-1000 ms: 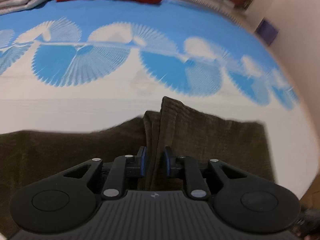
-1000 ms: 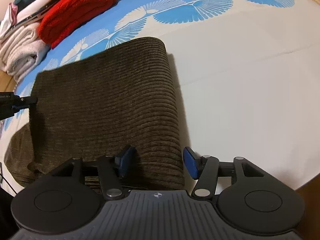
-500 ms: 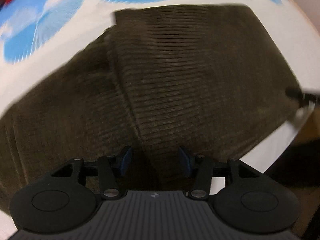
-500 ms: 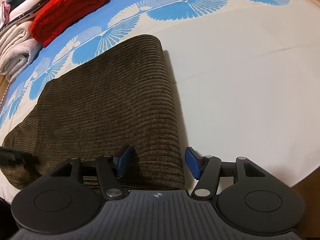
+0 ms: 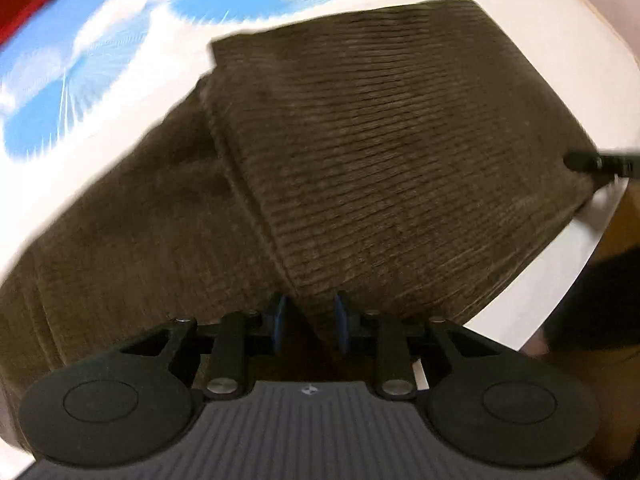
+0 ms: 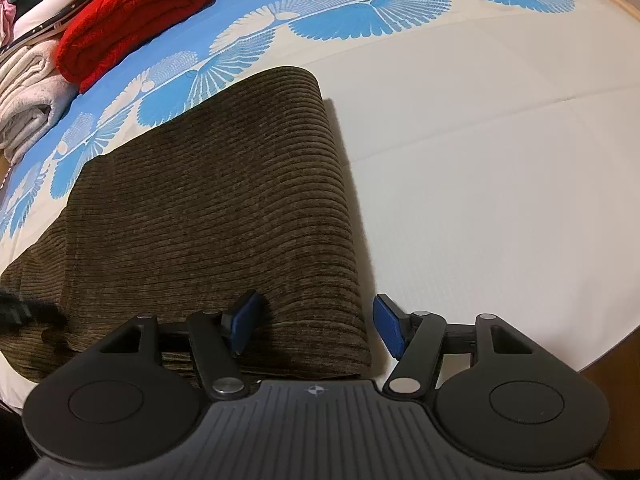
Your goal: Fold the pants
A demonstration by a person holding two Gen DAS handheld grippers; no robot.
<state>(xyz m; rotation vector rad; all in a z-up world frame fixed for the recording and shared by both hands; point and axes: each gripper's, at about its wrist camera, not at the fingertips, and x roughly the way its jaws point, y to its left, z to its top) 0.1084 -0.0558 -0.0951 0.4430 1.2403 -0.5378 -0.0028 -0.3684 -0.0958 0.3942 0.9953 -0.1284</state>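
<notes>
Corduroy pants (image 5: 380, 152), one brown pair, fill my left wrist view, lying doubled over near the front edge of the bed sheet (image 5: 132, 92); a raised fold edge runs diagonally down toward my left gripper (image 5: 309, 326). I have it pointing steeply down so the pads straddle that edge, and its jaws are closing with the fold between them, though I cannot tell that the pads press on it yet. At the right edge one dark tip of my other tool pokes in.

In my right wrist view the same pants (image 6: 208, 216) lie by the sheet's front edge, rounded fold toward the bare white part. My right gripper (image 6: 316, 328) stands spread around that fold's near corner, not pinching. At the far left corner I count one red blanket (image 6: 132, 16) and one pale folded towel (image 6: 28, 92).
</notes>
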